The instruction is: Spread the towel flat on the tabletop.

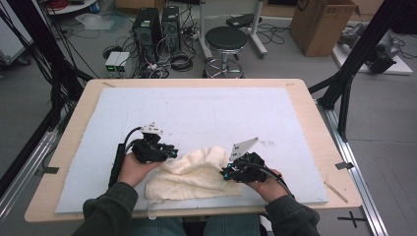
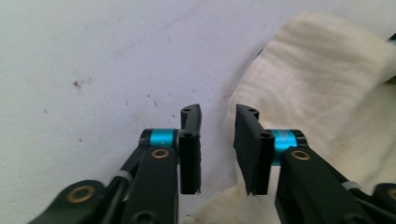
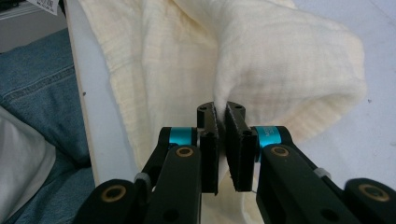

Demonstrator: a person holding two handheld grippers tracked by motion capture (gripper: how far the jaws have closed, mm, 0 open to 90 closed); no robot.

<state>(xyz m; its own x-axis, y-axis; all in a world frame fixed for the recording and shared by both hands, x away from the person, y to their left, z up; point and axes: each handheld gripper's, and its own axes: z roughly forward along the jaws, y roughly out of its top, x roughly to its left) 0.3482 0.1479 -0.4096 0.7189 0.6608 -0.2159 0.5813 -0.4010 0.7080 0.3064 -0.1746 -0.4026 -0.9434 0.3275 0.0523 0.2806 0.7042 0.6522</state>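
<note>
A cream cloth point(image 1: 192, 174) lies crumpled and partly folded near the front edge of the white mat point(image 1: 196, 108). My right gripper point(image 1: 225, 173) is at the cloth's right side. In the right gripper view it point(image 3: 220, 109) is shut on a raised fold of the cloth point(image 3: 280, 60), which bulges up beyond the jaws. My left gripper point(image 1: 172, 153) is at the cloth's left end. In the left gripper view it point(image 2: 218, 116) stands open with its jaws a little apart over the mat. The cloth's edge point(image 2: 327, 70) lies by its right jaw, and no pad presses on it.
The mat covers a wooden table point(image 1: 314, 123). Beyond the table's far edge stand a black stool point(image 1: 225, 39), computer towers point(image 1: 152, 27) with cables, and a cardboard box point(image 1: 319, 24). The person's jeans point(image 3: 42, 93) show below the table's front edge.
</note>
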